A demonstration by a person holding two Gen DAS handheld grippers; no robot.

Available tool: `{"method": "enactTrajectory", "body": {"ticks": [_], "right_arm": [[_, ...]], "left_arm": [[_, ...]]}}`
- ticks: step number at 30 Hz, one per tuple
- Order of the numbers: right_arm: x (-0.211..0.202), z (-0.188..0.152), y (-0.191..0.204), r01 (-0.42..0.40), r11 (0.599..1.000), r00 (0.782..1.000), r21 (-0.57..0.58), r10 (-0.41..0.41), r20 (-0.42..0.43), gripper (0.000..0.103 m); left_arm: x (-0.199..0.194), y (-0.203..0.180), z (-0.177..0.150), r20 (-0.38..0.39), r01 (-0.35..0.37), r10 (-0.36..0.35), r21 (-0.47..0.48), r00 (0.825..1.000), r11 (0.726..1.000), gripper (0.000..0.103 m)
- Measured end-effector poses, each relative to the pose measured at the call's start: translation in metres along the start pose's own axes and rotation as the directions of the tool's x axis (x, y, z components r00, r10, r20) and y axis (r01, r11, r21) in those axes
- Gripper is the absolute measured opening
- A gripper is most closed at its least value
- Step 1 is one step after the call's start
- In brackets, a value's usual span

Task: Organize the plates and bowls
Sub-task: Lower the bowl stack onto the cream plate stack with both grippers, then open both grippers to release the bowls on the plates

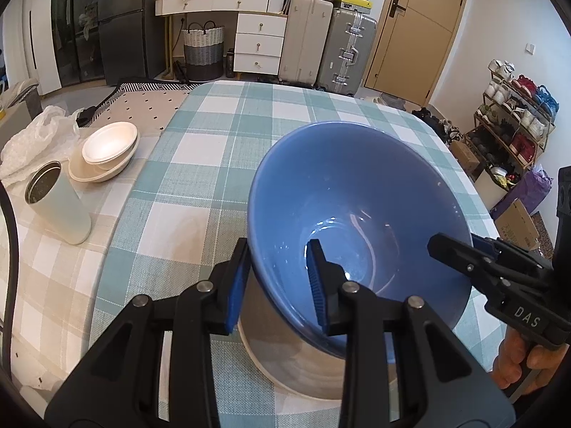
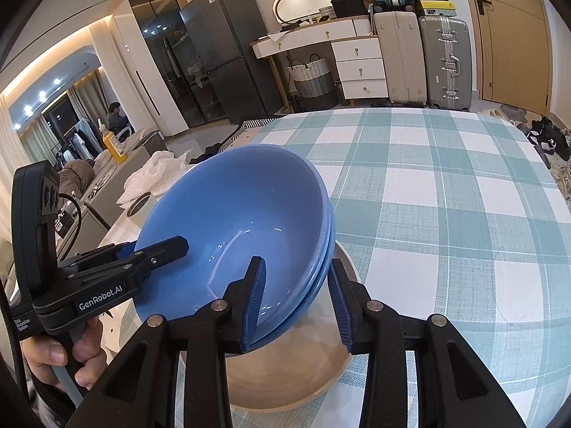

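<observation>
**A:** From the left wrist camera: the left gripper (image 1: 280, 285) straddles the near rim of the glossy blue ceramic bowl (image 1: 357, 196), one blue pad outside the wall, one inside. The pads (image 1: 238, 285) look close on the wall, but I cannot tell whether they actually press it. The bowl is tilted and sits over a pale beige ceramic dish (image 1: 285, 356) on the teal-and-white checked tablecloth (image 1: 214, 142).

**B:** And the other tool?

**A:** The right gripper (image 1: 460, 249) reaches over the bowl's far-right rim. Left of the blue bowl, well apart, stand nested cream bowls (image 1: 107, 149) and a pale green cylindrical tumbler (image 1: 59, 203).

**B:** The risk?

**A:** Glazed walls are slick. If either grip is shallow, I'd judge the tilted bowl could slide out and knock the beige dish beneath.

**B:** Now the right wrist camera.

**A:** Here there are two blue bowls nested (image 2: 232, 221), a second rim showing under the first. The right gripper (image 2: 298, 306) brackets both walls, its outer finger apparently a little clear of the lower bowl, so I cannot tell whether it pinches. The left gripper (image 2: 157, 253) sits over the opposite rim, jaw gap hidden.

**B:** So?

**A:** Uneven lifting could separate the nested pair: the inner bowl rises while the outer drops onto the beige dish (image 2: 285, 367) and chips it.
</observation>
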State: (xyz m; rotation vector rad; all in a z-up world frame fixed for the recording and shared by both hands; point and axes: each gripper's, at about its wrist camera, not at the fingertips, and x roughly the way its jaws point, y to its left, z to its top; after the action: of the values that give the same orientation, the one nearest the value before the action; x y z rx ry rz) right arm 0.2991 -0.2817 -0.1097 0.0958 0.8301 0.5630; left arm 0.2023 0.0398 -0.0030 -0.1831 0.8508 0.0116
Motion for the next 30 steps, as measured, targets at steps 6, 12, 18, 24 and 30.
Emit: {"method": "enactTrajectory", "body": {"ticks": [6, 12, 18, 24, 30], "right_arm": [[0.0, 0.001, 0.002, 0.006, 1.0, 1.0, -0.005, -0.006, 0.0, 0.039], [-0.007, 0.0, -0.001, 0.022, 1.0, 1.0, -0.009, -0.022, 0.02, 0.053], [-0.021, -0.007, -0.003, 0.025, 0.999, 0.997, -0.039, -0.023, 0.068, 0.084], [-0.031, -0.013, -0.001, 0.002, 0.998, 0.995, -0.066, 0.005, 0.099, 0.103], [-0.045, -0.027, 0.011, 0.024, 0.992, 0.986, -0.126, -0.003, 0.164, 0.103]], "left_arm": [[0.002, 0.004, 0.002, -0.003, 0.023, -0.023, -0.014, 1.0, 1.0, 0.03], [0.001, 0.005, 0.0, -0.007, 0.015, -0.015, -0.009, 1.0, 1.0, 0.059], [-0.018, 0.013, -0.008, 0.048, 0.004, -0.005, 0.007, 0.999, 1.0, 0.076], [-0.048, 0.017, -0.022, 0.148, -0.002, -0.003, 0.034, 0.989, 0.999, 0.085], [-0.071, 0.017, -0.042, 0.22, -0.042, 0.025, 0.075, 0.975, 0.996, 0.101]]}}
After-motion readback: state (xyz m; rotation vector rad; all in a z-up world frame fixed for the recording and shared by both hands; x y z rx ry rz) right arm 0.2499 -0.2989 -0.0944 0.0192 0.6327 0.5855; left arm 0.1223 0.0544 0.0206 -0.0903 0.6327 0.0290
